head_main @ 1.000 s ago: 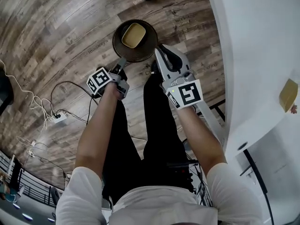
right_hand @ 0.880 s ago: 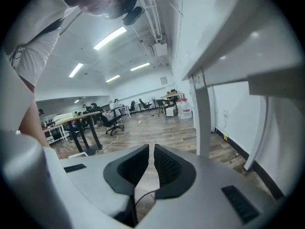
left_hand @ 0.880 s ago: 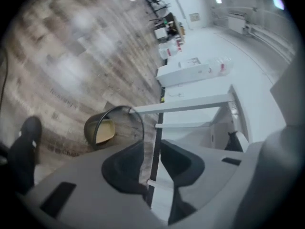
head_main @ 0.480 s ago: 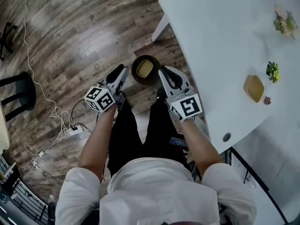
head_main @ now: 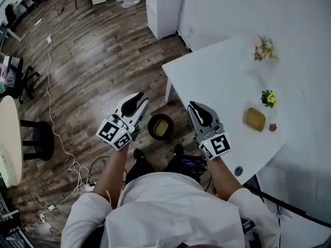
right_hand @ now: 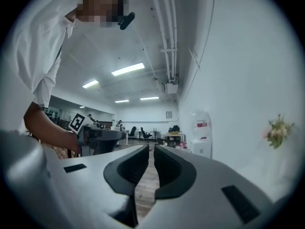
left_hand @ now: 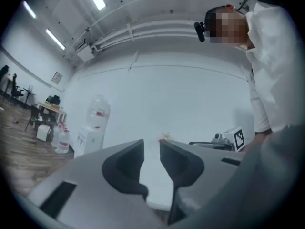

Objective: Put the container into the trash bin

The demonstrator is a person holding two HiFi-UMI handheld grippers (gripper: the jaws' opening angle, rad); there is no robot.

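Note:
A dark round trash bin [head_main: 151, 122] stands on the wood floor in the head view, with a yellow container [head_main: 161, 128] lying inside it. My left gripper [head_main: 138, 101] is held high above the floor just left of the bin; its jaws are opening, with nothing between them [left_hand: 151, 149]. My right gripper [head_main: 198, 110] hangs to the right of the bin, beside the white table's edge, its jaws nearly together and empty [right_hand: 151, 151]. A second yellow container [head_main: 255, 119] rests on the white table [head_main: 217, 76].
Pink flowers [head_main: 265, 47] and a small green plant [head_main: 268, 97] sit on the table. A white cabinet [head_main: 164, 6] stands by the far wall. Cables [head_main: 57, 133] trail across the floor at left, near a black stool [head_main: 39, 138] and a round tabletop [head_main: 8, 138].
Both grippers have risen well away from the bin, and the left one has rolled. The head view has pulled back, so the bin looks smaller and more of the table shows.

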